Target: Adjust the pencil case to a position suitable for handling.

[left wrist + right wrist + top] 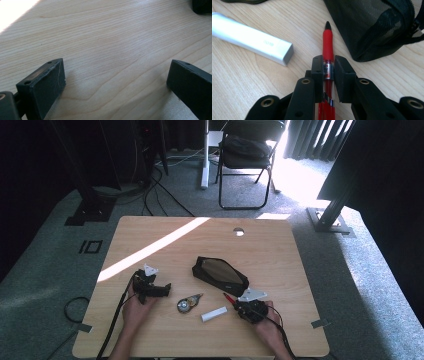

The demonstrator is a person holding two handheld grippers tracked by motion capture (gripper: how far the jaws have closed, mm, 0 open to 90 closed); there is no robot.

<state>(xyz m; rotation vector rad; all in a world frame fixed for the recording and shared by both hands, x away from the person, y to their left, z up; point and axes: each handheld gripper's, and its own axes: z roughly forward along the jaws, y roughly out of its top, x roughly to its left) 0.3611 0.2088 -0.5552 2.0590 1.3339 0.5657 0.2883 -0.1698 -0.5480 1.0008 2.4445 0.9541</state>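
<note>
high view: we look forward and down over the whole table [165,227] from above | left gripper view: we skim close over bare wood, pouch corner upper right | right gripper view: close, along jaws | shared: black pouch [220,275] [374,27], white stick [214,314] [252,40]

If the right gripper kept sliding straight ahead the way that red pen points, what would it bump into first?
Probably the black mesh pouch: the right gripper holds the red pen with its tip aimed just beside the pouch's edge, though depth is hard to judge.
</note>
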